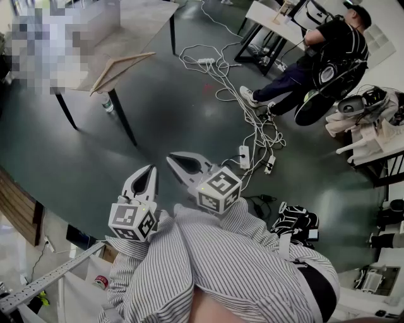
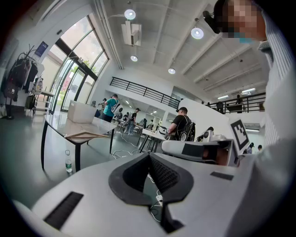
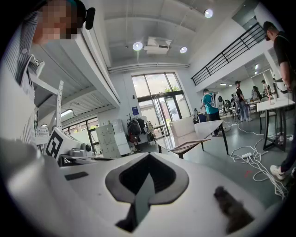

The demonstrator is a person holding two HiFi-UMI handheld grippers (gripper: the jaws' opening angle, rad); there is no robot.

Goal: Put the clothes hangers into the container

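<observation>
Wooden clothes hangers (image 1: pixel 120 65) lie in a stack on the near corner of a glass-topped table (image 1: pixel 148 25), well ahead of me. A white box-shaped container (image 1: pixel 88 19) stands further back on the same table. The hangers (image 2: pixel 85 135) and the container (image 2: pixel 83 112) also show in the left gripper view, and the hangers (image 3: pixel 187 147) and the container (image 3: pixel 189 126) in the right gripper view. My left gripper (image 1: pixel 151 168) and right gripper (image 1: pixel 169 158) are held close to my body above the floor, both shut and empty. The left gripper (image 2: pixel 149 155) and the right gripper (image 3: pixel 148 155) have their jaws together.
A plastic bottle (image 1: pixel 108 103) stands on the floor by a table leg. White cables and power strips (image 1: pixel 246 126) trail across the dark floor to the right. A person (image 1: pixel 315 57) sits at another table at the far right. A perforated metal rail (image 1: pixel 50 277) runs at the lower left.
</observation>
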